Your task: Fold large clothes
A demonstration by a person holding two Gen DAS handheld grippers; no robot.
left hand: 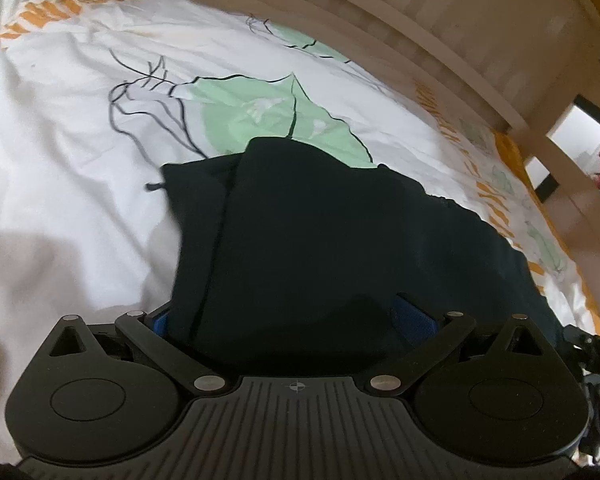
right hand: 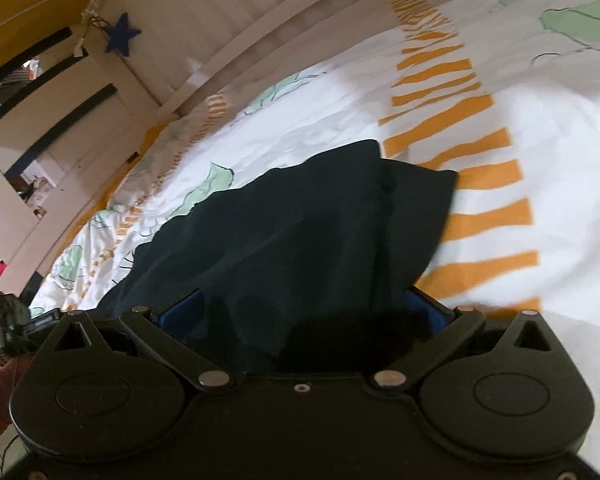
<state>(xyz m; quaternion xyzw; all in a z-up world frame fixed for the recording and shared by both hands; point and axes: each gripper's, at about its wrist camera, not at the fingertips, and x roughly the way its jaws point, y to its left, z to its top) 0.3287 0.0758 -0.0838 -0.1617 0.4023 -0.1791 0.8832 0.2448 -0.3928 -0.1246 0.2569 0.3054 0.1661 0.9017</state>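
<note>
The left gripper (left hand: 296, 320) and right gripper (right hand: 300, 316), each seemingly pinching the dark garment (left hand: 320, 240), should move level so the fold lands square on the bedsheet (left hand: 80, 140).

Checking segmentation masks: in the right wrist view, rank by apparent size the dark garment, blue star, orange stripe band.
1. dark garment, largest, though nearest the camera.
2. orange stripe band.
3. blue star, smallest, but farthest away.
</note>
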